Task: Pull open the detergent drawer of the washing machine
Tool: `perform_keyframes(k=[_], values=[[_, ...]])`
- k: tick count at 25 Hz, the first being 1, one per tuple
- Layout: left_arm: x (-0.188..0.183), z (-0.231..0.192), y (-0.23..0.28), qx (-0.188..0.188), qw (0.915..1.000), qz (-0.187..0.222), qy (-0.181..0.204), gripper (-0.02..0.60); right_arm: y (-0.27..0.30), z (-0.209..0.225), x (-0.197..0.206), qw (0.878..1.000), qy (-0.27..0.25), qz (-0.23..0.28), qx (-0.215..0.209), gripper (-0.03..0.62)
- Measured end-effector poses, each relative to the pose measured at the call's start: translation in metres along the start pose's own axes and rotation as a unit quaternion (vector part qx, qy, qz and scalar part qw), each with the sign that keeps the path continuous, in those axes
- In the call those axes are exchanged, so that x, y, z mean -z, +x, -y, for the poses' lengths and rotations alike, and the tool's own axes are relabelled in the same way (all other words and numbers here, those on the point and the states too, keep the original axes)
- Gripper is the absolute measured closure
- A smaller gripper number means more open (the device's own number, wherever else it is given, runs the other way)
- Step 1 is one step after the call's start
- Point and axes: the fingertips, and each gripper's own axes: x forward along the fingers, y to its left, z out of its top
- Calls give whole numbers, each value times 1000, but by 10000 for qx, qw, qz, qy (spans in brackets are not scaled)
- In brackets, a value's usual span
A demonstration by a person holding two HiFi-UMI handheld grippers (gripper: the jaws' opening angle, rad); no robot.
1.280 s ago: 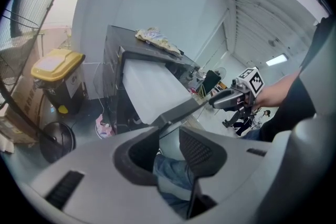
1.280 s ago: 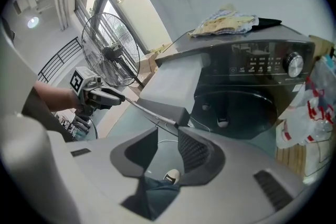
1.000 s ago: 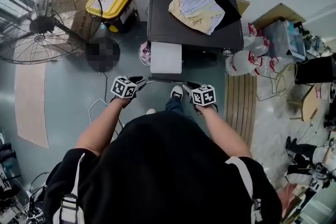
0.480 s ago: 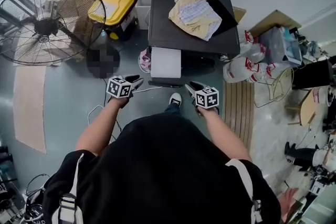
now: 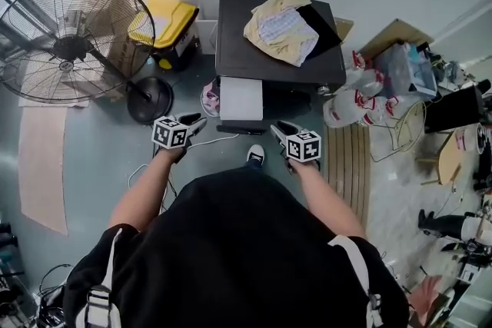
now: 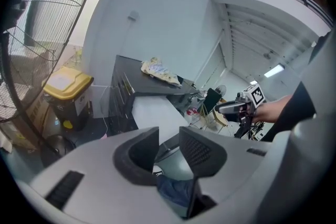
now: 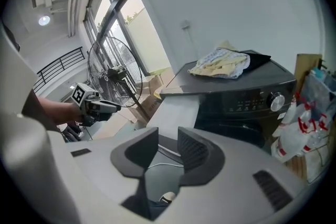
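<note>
Drawer (image 5: 241, 98) looks already out, left front of washing machine (image 5: 277, 50). Left gripper (image 5: 198, 120) and right gripper (image 5: 279, 128) near it, jaws parted, empty. Next move, probably: back away.

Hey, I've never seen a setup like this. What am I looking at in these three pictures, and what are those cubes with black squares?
A person holds a two-jaw gripper in each hand; the patterned cubes are parts of them. One picture looks down from a head camera: left gripper, right gripper, facing a dark washing machine with crumpled clothes on top. The other two look along each gripper's jaws. Both pairs stand apart, holding nothing.
</note>
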Motion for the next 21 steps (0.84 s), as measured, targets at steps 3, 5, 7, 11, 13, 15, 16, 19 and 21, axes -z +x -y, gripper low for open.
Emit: perform_keyframes(k=[3,5,7,11,13,15,16,19,21], values=[[-3,-1,-2,-2,10000,34,31,459,-2,-2,-2,10000,19,55,-2,479],[-5,0,-4,7,10000,51,45,459,-4,-3,-5,9999,32,108,-1,479],[-5,0,-6,23,10000,70,38,459,-8,-2,-8,9998,64,181,23,479],[-9,-2,-10,-3,9999,116,50,459,-14,0,-17,9994,121,330,64,479],[-12,-2,-12,-9,9999,133,75,459,-17,-1,-21,9992,124,378,76,479],[-11,-2,-14,-2,9999,148,85,459,-18,-2,-21,9991,130,407,86,479],[-10,-1,-15,0,9998,152,84,459,-18,-4,-20,9990,135,417,87,479],[-4,-2,-20,5,9999,141,85,459,-19,-9,-16,9989,152,426,95,479],[-1,-2,-23,8,9999,130,91,459,-20,-13,-13,9989,159,430,103,477]])
